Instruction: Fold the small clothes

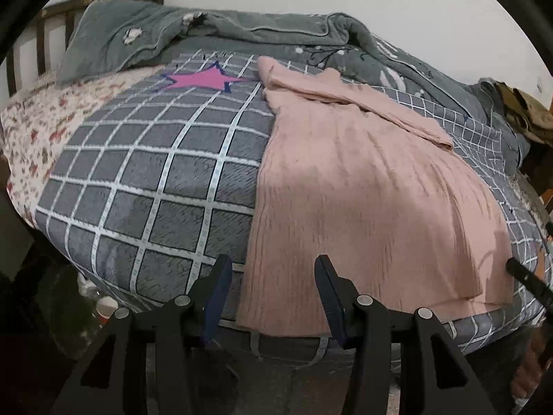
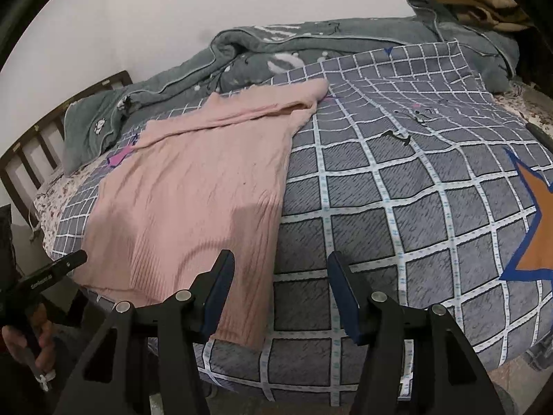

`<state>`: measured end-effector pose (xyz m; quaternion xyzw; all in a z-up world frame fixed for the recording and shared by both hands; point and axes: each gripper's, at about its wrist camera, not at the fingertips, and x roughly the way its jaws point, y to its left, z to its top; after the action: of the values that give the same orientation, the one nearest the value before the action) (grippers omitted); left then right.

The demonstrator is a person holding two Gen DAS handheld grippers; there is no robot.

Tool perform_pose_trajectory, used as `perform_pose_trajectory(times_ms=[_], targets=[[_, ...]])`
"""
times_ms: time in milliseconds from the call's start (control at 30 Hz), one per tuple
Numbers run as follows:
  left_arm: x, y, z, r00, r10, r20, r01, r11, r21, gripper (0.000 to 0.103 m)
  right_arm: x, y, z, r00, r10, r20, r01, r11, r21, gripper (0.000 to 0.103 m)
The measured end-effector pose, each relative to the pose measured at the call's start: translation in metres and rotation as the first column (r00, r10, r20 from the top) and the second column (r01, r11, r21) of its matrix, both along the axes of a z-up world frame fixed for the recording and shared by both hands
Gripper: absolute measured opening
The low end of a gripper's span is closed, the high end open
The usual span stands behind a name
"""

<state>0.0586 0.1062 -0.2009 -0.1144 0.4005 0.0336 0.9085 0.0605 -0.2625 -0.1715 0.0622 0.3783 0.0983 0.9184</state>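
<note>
A pink knitted sweater (image 1: 363, 190) lies flat on the grey checked bedspread (image 1: 155, 180), with a sleeve folded across its top and its hem toward me. My left gripper (image 1: 273, 271) hovers open over the hem's left corner, pads clear of the cloth. In the right wrist view the sweater (image 2: 186, 190) lies to the left. My right gripper (image 2: 281, 268) stands open over the hem's right corner, its left finger (image 2: 221, 276) above the knit and its right finger above bare bedspread. Each gripper shows at the edge of the other's view: the right one (image 1: 525, 278) and the left one (image 2: 52, 273).
A bunched grey-green quilt (image 1: 242, 31) lies along the wall behind the sweater. A brown garment (image 2: 480, 0) sits at the far end, and a wooden headboard (image 2: 41, 138) stands at the other. A hand (image 2: 31, 342) holds the left gripper. A cup (image 1: 105, 306) stands below the bed's edge.
</note>
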Motion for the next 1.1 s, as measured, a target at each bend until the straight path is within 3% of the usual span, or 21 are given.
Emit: perform_pose_trajectory(times_ms=[267,533,633,700,800,867,1100], targets=[[0.001,0.011,-0.006,1.0,0.02,-0.021,-0.022,0.995,-0.096,0.046,0.002,0.009,-0.006,0.999,0.022,-0.035,-0.022,1.0,0.001,0.056],[0.003,0.002,-0.006,1.0,-0.007,-0.026,0.006,0.999,-0.032,0.029,0.002,0.021,-0.01,0.998,0.051,-0.036,-0.052,0.998,-0.03,0.053],[0.004,-0.001,-0.005,1.0,-0.008,-0.028,0.007,1.0,-0.018,0.021,0.002,0.027,-0.012,0.998,0.055,-0.038,-0.057,0.997,-0.055,0.046],[0.005,0.001,-0.005,1.0,-0.004,-0.027,0.003,1.0,-0.021,0.013,0.002,0.032,-0.014,0.997,0.069,-0.042,-0.072,0.995,-0.063,0.033],[0.003,0.008,-0.003,1.0,0.014,-0.012,-0.015,0.999,-0.046,0.008,0.002,0.034,-0.016,0.995,0.088,-0.052,-0.09,0.994,-0.053,0.011],[0.001,0.014,-0.001,1.0,0.03,0.002,-0.03,0.997,-0.066,0.008,0.001,0.03,-0.015,0.995,0.081,-0.049,-0.083,0.996,-0.029,0.007],[-0.015,0.038,0.008,0.993,0.083,0.085,-0.071,0.988,-0.138,0.007,-0.012,0.004,0.006,0.997,0.065,0.043,-0.068,0.995,0.077,0.005]])
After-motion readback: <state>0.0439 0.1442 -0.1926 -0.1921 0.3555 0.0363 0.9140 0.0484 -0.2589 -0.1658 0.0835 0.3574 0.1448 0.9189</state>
